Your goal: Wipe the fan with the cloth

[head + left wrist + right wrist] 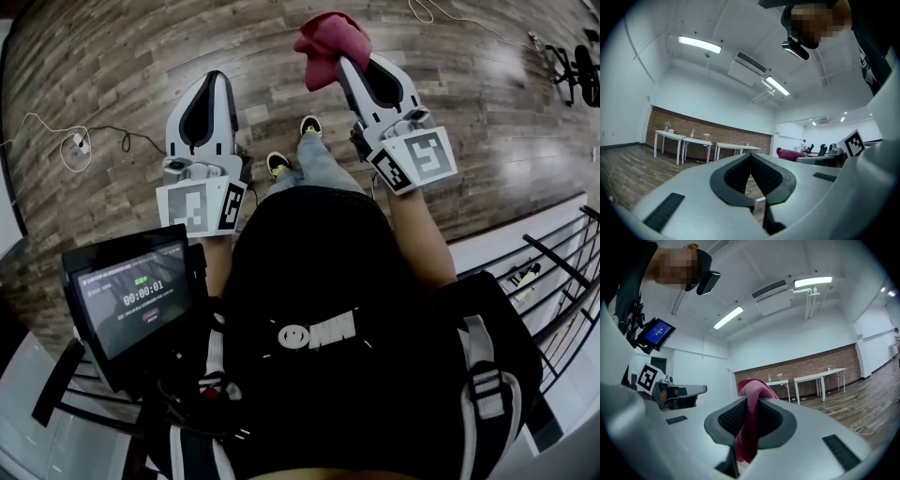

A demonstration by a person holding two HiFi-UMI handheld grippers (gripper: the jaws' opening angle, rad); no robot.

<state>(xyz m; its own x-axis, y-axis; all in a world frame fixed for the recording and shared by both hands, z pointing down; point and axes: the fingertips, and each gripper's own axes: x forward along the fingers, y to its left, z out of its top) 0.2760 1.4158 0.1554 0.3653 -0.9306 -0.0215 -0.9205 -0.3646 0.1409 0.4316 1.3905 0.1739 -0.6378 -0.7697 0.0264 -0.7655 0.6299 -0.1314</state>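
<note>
My right gripper [349,64] is held up over the wooden floor, shut on a red-pink cloth [328,42] that bunches out past its tips. In the right gripper view the cloth [750,427] hangs pinched between the dark pads of my right gripper [751,398]. My left gripper [214,79] is level beside it, shut and holding nothing; its jaws meet in the left gripper view [751,155]. A small white object on a stand [779,376] sits on a far table, too small to tell whether it is the fan.
White tables [693,143] line a brick wall [820,364]. Cables [75,141] trail on the floor at left. An office chair [577,70] stands far right. Black railings [553,272] run at my right side. A screen [131,300] hangs at my chest.
</note>
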